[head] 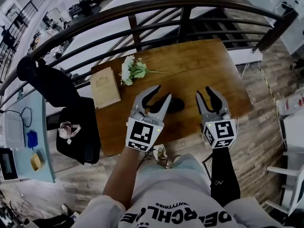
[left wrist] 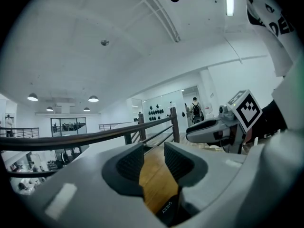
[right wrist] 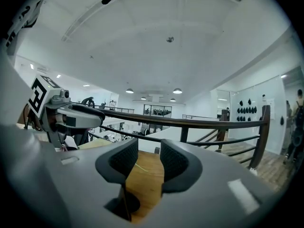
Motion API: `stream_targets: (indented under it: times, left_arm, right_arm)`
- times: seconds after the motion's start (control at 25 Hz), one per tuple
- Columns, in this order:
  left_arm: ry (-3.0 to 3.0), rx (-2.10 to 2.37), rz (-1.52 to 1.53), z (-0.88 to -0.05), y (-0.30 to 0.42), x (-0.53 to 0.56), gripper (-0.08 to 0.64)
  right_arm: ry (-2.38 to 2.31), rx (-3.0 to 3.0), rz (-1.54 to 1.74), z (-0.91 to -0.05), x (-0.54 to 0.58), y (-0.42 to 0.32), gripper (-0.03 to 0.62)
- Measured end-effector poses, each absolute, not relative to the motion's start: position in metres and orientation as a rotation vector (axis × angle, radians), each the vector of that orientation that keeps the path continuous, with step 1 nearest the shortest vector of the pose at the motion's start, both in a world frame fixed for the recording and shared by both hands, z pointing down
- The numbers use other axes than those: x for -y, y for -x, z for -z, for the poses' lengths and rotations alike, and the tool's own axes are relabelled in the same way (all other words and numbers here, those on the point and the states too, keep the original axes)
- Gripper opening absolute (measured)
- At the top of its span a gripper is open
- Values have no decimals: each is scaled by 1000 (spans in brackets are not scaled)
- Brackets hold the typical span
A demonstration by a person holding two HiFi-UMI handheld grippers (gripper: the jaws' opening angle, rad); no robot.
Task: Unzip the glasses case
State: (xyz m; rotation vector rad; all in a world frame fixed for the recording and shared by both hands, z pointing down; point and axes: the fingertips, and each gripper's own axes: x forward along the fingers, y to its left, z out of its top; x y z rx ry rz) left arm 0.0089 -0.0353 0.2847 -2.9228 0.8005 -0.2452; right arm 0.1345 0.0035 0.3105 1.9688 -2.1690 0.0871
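Observation:
The black glasses case [head: 175, 104] lies on the wooden table [head: 209, 65], near its front edge. My left gripper [head: 159, 95] is over the case's left end with its jaws apart. In the left gripper view the case [left wrist: 168, 212] shows low between the jaw bases, and the pads [left wrist: 129, 164] stand clear of it; the left gripper [left wrist: 153, 151] is open. My right gripper [head: 205, 94] hovers just right of the case, open. In the right gripper view only tabletop shows between its pads [right wrist: 173, 161], at the right gripper [right wrist: 148, 148].
A tan book [head: 105, 87] and a bunch of white flowers [head: 130, 69] lie at the table's back left. A dark curved railing [head: 142, 8] runs behind the table. A black chair with a bag [head: 78, 129] stands to the left.

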Motion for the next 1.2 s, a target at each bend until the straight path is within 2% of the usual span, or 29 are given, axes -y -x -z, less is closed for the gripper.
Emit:
stream_targets:
  times: [0.52, 1.2]
  left_arm:
    - [2951, -808, 338, -323, -25, 49, 250]
    - [3049, -604, 947, -483, -37, 27, 249]
  right_arm:
    - [-1937, 2188, -162, -339, 14, -146, 184]
    - [-1538, 2094, -632, -504, -7, -122, 160]
